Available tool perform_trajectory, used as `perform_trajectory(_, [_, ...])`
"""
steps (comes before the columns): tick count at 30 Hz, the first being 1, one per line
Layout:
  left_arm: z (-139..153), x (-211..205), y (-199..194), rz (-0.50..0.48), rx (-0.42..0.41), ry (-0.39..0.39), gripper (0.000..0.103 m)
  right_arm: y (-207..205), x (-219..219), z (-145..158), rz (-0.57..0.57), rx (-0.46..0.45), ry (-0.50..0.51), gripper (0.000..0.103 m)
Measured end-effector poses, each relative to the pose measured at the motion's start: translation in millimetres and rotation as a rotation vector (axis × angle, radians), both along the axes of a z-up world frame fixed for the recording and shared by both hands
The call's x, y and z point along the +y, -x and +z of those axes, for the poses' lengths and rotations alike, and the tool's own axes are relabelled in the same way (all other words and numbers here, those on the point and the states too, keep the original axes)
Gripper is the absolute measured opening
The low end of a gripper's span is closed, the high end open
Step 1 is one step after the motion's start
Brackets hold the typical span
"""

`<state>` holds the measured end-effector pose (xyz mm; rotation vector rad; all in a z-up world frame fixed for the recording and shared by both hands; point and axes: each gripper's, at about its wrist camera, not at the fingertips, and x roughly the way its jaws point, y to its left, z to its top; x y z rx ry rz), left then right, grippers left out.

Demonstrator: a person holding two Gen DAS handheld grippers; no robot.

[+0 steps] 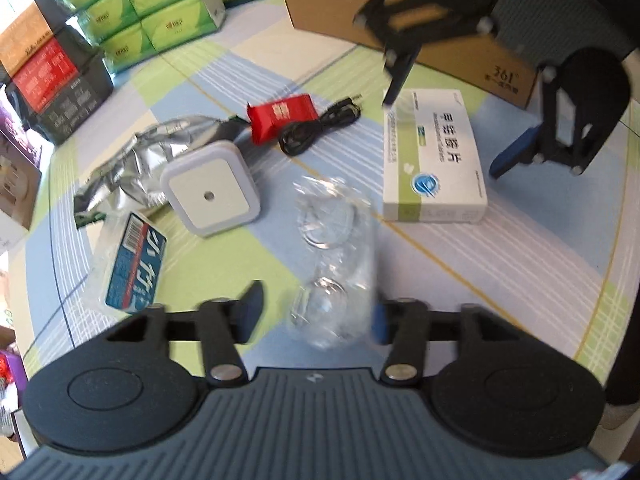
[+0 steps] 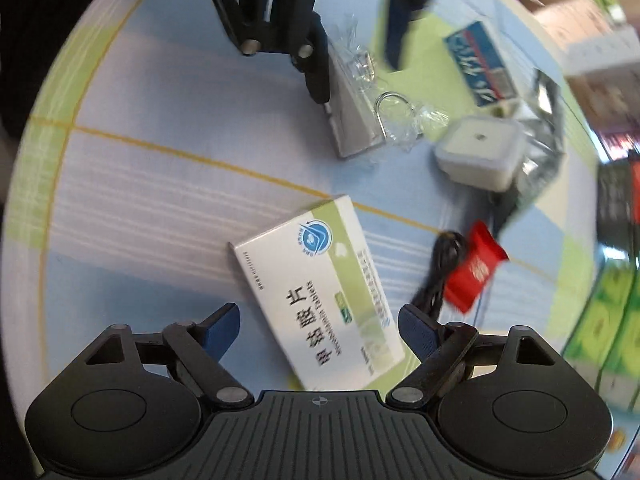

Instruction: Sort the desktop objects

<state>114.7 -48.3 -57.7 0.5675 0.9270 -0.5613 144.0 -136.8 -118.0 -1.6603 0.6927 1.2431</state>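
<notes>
The left gripper's fingers (image 1: 252, 300) spread wide around a clear plastic bag of metal rings (image 1: 332, 264), gripping nothing. The right gripper (image 2: 318, 326) gapes, empty, over the white tablet box (image 2: 320, 292) on the checked surface (image 2: 160, 184). Nearby lie a night light (image 1: 210, 192), black cable (image 1: 320, 128), red packet (image 1: 280, 116) and foil pouch (image 1: 136, 156).

It is looking like a home room: a counter (image 1: 208, 64) wearing a checked cloth, stacked green tissue packs (image 1: 152, 8) and a cardboard box (image 1: 332, 4) sitting behind household odds.
</notes>
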Motion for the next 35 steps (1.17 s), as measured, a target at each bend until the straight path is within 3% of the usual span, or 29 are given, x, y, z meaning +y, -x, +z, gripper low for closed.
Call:
perform_trajectory(5, [-3.9,1.2,-3.4,-0.005,0.016,0.062,0.052,-19.2,15.3,-9.0,-0.039,0.085,0.030,0.086])
perform_trajectory(12, [-8.4,5.7,-2.4,0.038,0.036,0.102,0.052,-45.9,28.6,2.3,-0.368,0.168,-0.069,0.075])
perform_trajectory(13, [-7.9,6.8,-1.5,0.047,0.037,0.104,0.052,-46.1,29.7,4.9,-0.422,0.171,-0.088,0.069])
perform_trajectory(16, [-5.0,11.2,1.9,0.071,0.040,0.112,0.052,-43.5,31.6,18.1,-0.585,0.196,-0.147,0.036])
perform_trajectory(18, [-2.2,13.4,4.9,0.081,0.039,0.122,0.052,-42.2,30.4,25.4,-0.731,0.246,-0.196,0.030])
perform_trajectory(21, [1.1,13.7,9.0,0.082,0.033,0.117,0.052,-37.4,25.9,34.1,-0.750,0.314,-0.256,0.032])
perform_trajectory(22, [1.9,13.7,10.2,0.080,0.031,0.114,0.052,-35.7,23.3,38.2,-0.730,0.303,-0.276,0.043])
perform_trajectory(23, [2.6,13.6,11.1,0.076,0.029,0.113,0.052,-36.6,22.6,39.5,-0.702,0.273,-0.286,0.061])
perform_trajectory(25, [2.8,13.7,11.6,0.070,0.023,0.107,0.052,-26.1,16.1,42.8,-0.625,0.215,-0.286,0.075])
perform_trajectory(30, [-2.3,14.0,5.5,0.076,0.023,0.106,0.052,-34.3,17.7,30.3,-0.477,0.157,-0.194,0.079])
perform_trajectory(35, [-9.9,14.2,1.5,0.072,0.037,0.112,0.052,-44.1,18.1,12.5,-0.417,0.199,-0.119,0.081])
